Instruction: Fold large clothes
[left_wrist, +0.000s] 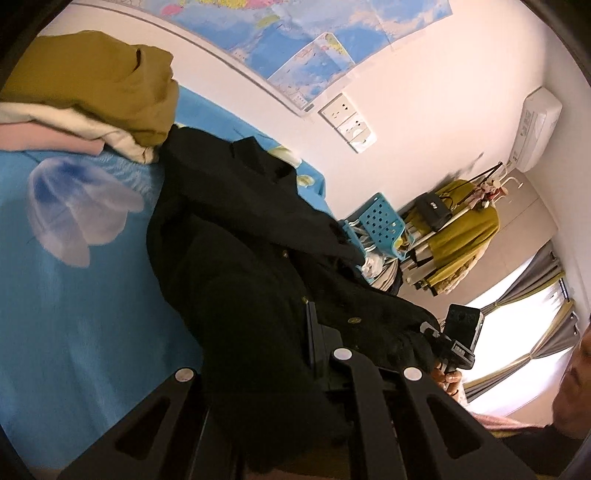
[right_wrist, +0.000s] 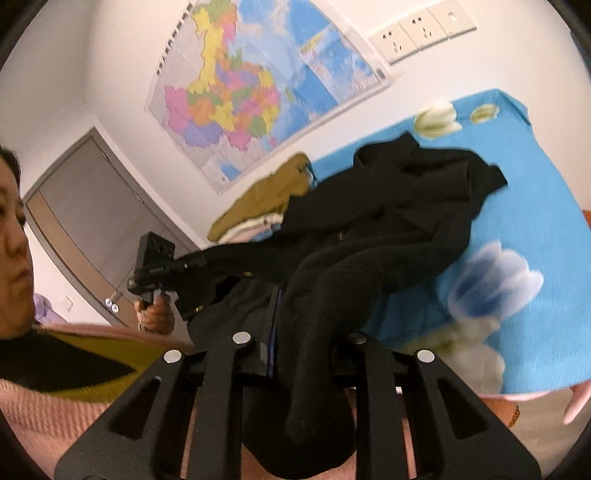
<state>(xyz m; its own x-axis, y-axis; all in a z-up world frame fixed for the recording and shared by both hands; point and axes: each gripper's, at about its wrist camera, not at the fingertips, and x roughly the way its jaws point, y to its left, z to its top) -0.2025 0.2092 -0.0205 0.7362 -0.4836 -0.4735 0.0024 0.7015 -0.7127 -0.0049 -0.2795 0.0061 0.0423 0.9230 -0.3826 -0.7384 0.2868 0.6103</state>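
A large black coat (left_wrist: 240, 258) with small gold buttons lies crumpled across the blue flowered bedsheet (left_wrist: 74, 314). It also shows in the right wrist view (right_wrist: 388, 229). My left gripper (left_wrist: 317, 343) is shut on black coat fabric, which drapes over its fingers. My right gripper (right_wrist: 295, 332) is shut on a thick fold of the coat that hangs down between the fingers. Each gripper shows in the other's view, the right one (left_wrist: 456, 341) and the left one (right_wrist: 157, 267), both at the coat's near edge.
A pile of folded clothes, olive on top (left_wrist: 96, 81), sits on the bed by the wall. A clothes rack with a yellow garment (left_wrist: 461, 229) and a blue perforated chair (left_wrist: 380, 218) stand beyond the bed. The person's face (right_wrist: 11, 236) is close.
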